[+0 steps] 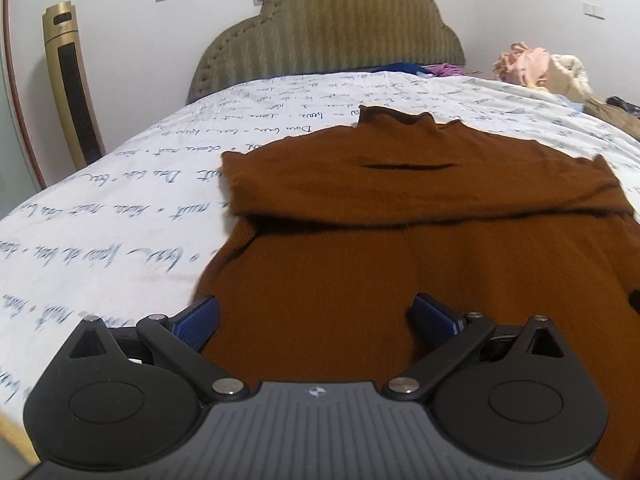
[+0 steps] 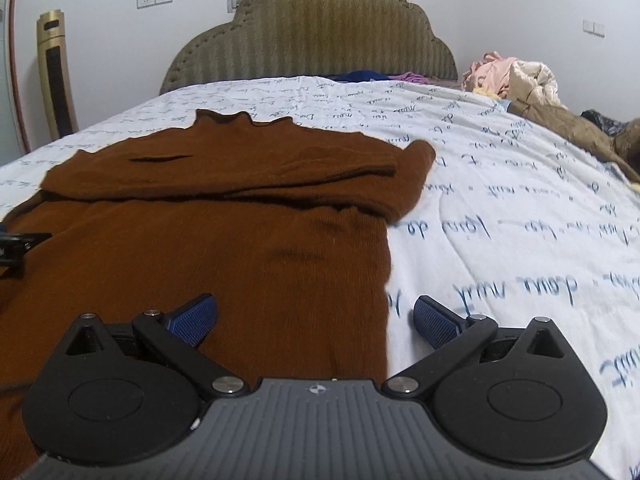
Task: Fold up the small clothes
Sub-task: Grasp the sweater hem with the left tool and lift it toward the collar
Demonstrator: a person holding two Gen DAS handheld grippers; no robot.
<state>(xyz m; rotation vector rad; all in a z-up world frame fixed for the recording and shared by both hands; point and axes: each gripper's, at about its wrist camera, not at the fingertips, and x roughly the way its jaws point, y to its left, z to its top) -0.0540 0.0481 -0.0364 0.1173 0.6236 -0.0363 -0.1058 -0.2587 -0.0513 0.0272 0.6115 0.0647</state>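
A brown knitted sweater (image 1: 400, 248) lies flat on the bed, collar toward the headboard, with both sleeves folded across its chest. My left gripper (image 1: 316, 320) stands open over the sweater's near left part, nothing between its blue pads. In the right wrist view the same sweater (image 2: 224, 248) fills the left half. My right gripper (image 2: 316, 320) is wide open, straddling the sweater's right side edge: one fingertip over the knit, the other over the sheet. The black tip of the left gripper (image 2: 20, 242) shows at the left edge there.
The bed carries a white sheet (image 1: 120, 220) printed with blue script. A padded olive headboard (image 1: 328, 36) stands at the far end. A heap of clothes (image 2: 520, 80) lies at the far right. A gold tower appliance (image 1: 72, 84) stands by the left wall.
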